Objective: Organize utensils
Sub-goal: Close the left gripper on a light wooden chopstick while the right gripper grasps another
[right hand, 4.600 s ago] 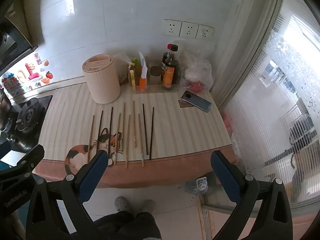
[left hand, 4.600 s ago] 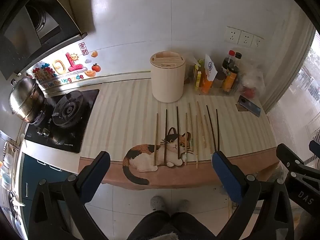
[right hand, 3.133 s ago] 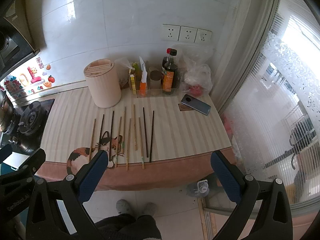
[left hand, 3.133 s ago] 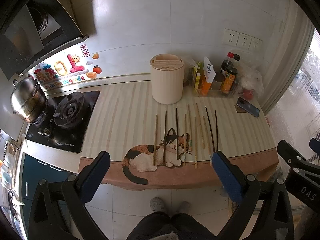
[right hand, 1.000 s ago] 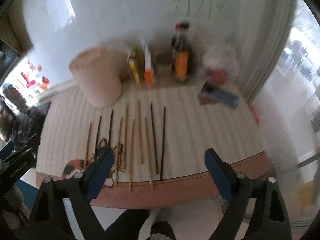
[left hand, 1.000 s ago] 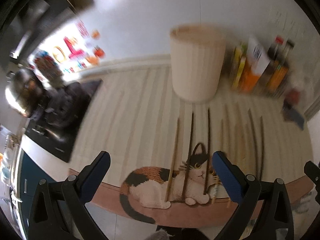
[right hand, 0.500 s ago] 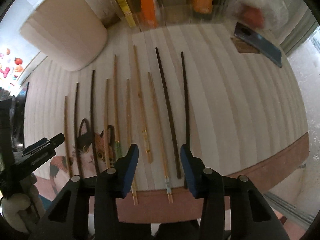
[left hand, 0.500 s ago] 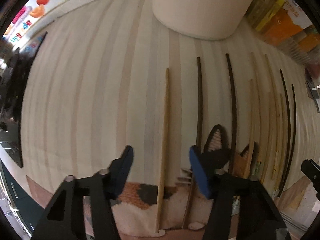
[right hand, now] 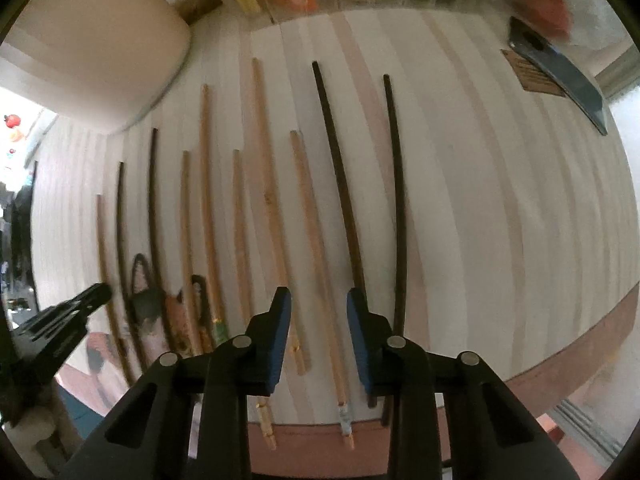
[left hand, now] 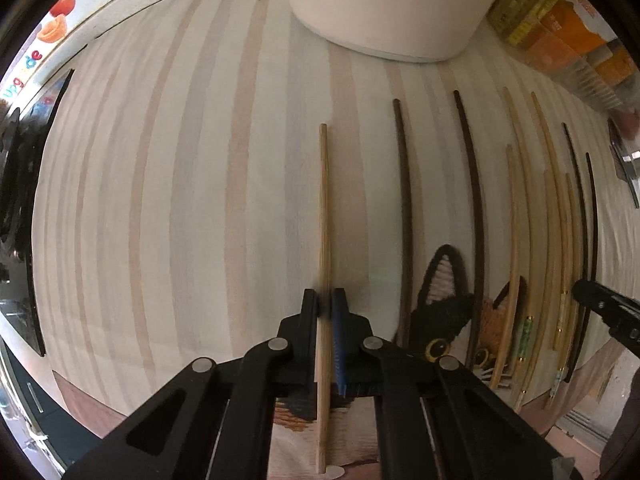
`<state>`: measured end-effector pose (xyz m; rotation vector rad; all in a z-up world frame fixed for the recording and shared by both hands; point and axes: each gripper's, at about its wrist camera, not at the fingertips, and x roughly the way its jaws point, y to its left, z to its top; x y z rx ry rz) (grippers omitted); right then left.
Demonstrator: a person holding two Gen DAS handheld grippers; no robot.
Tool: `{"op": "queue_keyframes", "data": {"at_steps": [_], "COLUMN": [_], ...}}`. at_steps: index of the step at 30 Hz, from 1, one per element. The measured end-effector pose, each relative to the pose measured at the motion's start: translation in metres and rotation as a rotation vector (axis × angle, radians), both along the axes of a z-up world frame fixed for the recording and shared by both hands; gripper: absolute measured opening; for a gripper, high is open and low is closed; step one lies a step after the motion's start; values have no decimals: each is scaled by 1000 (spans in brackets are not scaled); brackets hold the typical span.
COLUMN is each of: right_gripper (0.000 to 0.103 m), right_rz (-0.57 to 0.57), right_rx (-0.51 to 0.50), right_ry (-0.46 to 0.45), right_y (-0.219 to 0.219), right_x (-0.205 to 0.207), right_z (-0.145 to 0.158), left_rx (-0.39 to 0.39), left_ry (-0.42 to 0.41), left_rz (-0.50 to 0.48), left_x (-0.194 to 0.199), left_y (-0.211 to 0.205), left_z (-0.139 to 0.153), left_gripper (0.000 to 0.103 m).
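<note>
Several chopsticks lie side by side on the striped counter mat (left hand: 200, 200), in front of a cream cylindrical holder (left hand: 384, 8). My left gripper (left hand: 325, 307) points down and is shut on the leftmost light wooden chopstick (left hand: 323, 200), near its close end. In the right wrist view my right gripper (right hand: 319, 312) hangs over the right part of the row with its jaws closing. A light wooden chopstick (right hand: 310, 208) runs between the blue pads (right hand: 280, 320), which do not touch it. Two dark chopsticks (right hand: 340, 184) lie just to its right. The left gripper (right hand: 76, 304) shows at the far left.
A cat picture (left hand: 444, 304) is printed on the mat's front part. Condiment packets and bottles (left hand: 560, 32) stand at the back right, and a dark phone (right hand: 560, 76) lies beside them. The stove (left hand: 16, 184) is at the far left. The counter's front edge (right hand: 560, 360) is close.
Both grippers have dropped from high above down to the counter. The left jaws have shut on the leftmost chopstick. The right jaws have narrowed around a light chopstick.
</note>
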<state>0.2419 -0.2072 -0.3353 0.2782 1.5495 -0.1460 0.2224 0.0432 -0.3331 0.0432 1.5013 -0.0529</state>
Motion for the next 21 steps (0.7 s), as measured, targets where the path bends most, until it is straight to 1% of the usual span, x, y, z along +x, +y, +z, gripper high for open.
{"op": "queue_keyframes", "data": {"at_steps": [3, 4, 5, 6, 7, 8, 11, 12, 13, 15, 19, 21], "right_gripper": [27, 23, 22, 16, 9, 8, 7, 7, 7, 7, 8, 8], "right_rz": [14, 23, 37, 51, 58, 61, 57, 59, 61, 56, 40, 42], "right_rx": [-3, -23, -35, -54, -80, -92, -80, -84, -89, -98, -113, -119], "right_ry": [35, 29, 40, 42, 48, 56, 91, 104, 108, 105, 132, 148], "right_y": [4, 6, 9, 12, 14, 16, 20, 22, 23, 25, 30, 25], "right_x": [4, 4, 5, 6, 6, 5, -1, -6, -7, -11, -12, -1], "right_z": [-14, -15, -16, -17, -18, -18, -20, -20, -20, -20, -20, -22], "left_rx": [-13, -24, -32, -41, -52, -61, -85, -93, -106, -110, -124, -131], "left_ry": [6, 9, 12, 15, 19, 22, 34, 37, 42, 53, 82, 97], "left_rz": [21, 30, 34, 39, 46, 49, 46, 50, 48, 27, 16, 9], "left_x": [2, 0, -1, -2, -3, -3, -5, 1, -1, 7, 19, 24], "left_y": [16, 22, 27, 33, 40, 45, 61, 63, 68, 77, 84, 90], "left_z": [-3, -4, -5, -7, -7, -9, -12, -11, -13, -11, -13, -13], "left_gripper": [5, 5, 5, 5, 5, 5, 5, 7, 8, 9, 10, 10]}}
